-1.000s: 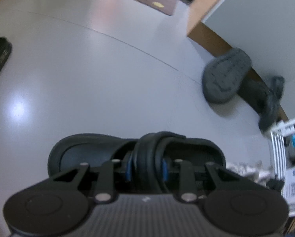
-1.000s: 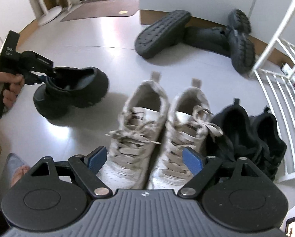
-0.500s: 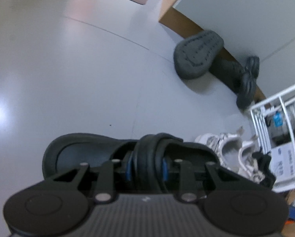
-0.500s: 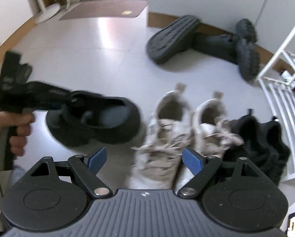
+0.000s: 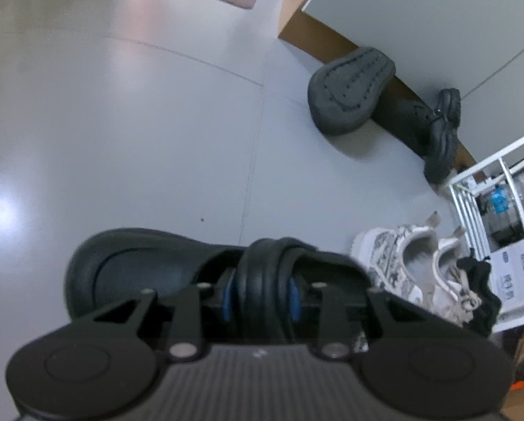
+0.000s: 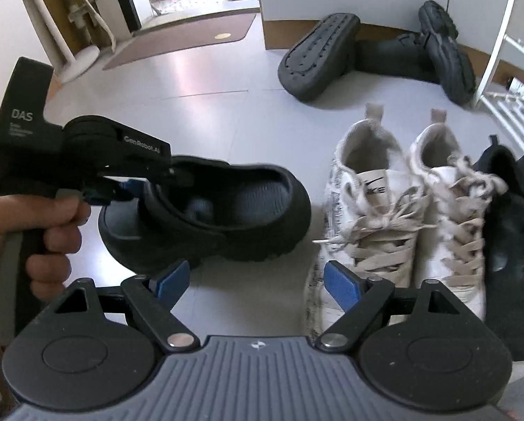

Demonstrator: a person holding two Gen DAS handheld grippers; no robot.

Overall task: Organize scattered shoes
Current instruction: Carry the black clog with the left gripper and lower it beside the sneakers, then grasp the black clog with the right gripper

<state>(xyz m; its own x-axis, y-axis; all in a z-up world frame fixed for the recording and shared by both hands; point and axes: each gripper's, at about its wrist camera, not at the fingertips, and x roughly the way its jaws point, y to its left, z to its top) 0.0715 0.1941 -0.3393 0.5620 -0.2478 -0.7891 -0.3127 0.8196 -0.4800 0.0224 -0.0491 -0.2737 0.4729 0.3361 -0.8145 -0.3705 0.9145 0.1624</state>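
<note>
Far left in the right wrist view, a person's hand (image 6: pixel 34 224) grips the handle of the left hand-held gripper (image 6: pixel 128 189), whose blue pads are closed on the heel strap of a black clog (image 6: pixel 226 224); the left wrist view shows the strap (image 5: pixel 262 280) pinched between the two pads. The clog sits low over the pale grey floor (image 5: pixel 121 122) (contact with it cannot be judged), toe pointing toward the white sneakers (image 6: pixel 402 210). Those stand side by side as a pair, just right of the clog, heels away from the camera, laces loose. Right again, touching the sneakers, a pair of black trainers (image 6: pixel 514 231). Behind, against the wall's wooden skirting, a dark grey slide (image 6: pixel 318 56) leans sole-out; beside it another dark shoe (image 6: pixel 447 56) lies on edge. A white wire rack (image 6: pixel 507 80) stands at far right. In the foreground, the right hand-held gripper (image 6: pixel 258 280) hangs wide open, holding nothing.
</note>
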